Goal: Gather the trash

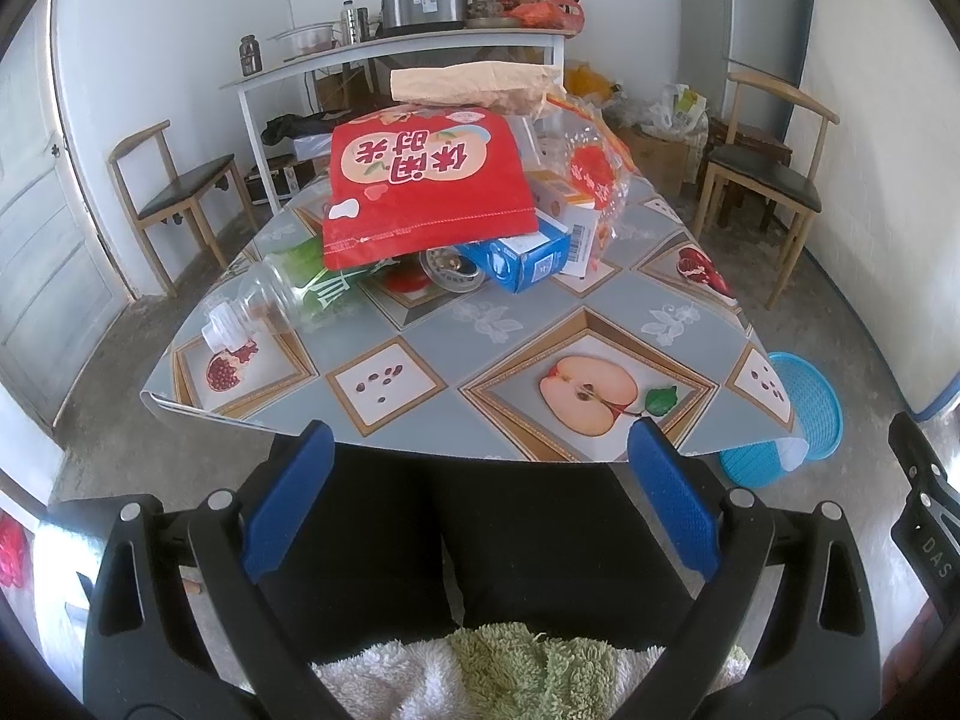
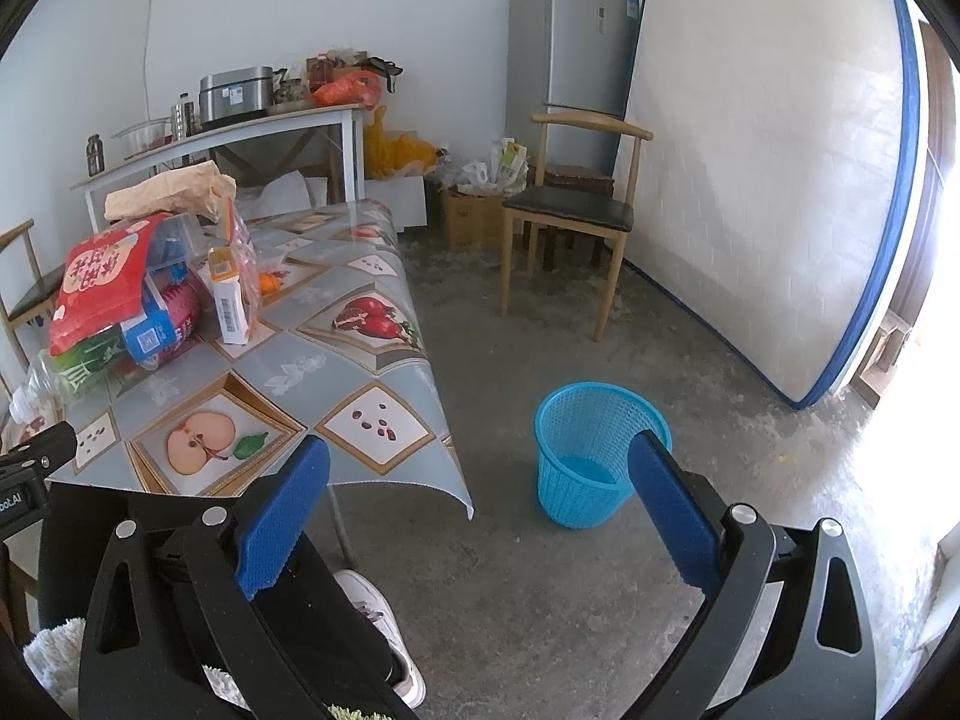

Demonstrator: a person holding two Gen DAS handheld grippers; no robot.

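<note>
A pile of trash lies on the table (image 1: 510, 324): a red snack bag (image 1: 420, 186), a blue carton (image 1: 522, 258), a clear plastic bottle (image 1: 270, 294), a brown paper bag (image 1: 474, 84) and a clear wrapper (image 1: 591, 162). The pile also shows in the right wrist view, with the red bag (image 2: 102, 282) at the left. A blue waste basket (image 2: 594, 450) stands on the floor right of the table; it also shows in the left wrist view (image 1: 792, 414). My left gripper (image 1: 480, 450) is open and empty before the table's near edge. My right gripper (image 2: 480, 462) is open and empty above the floor near the basket.
Wooden chairs stand left (image 1: 174, 192) and right (image 1: 768, 180) of the table. A white side table (image 1: 390, 54) with kitchenware is at the back. A fridge (image 2: 570, 60) and a leaning mattress (image 2: 768, 180) are at the right. The person's legs (image 1: 480, 540) are below.
</note>
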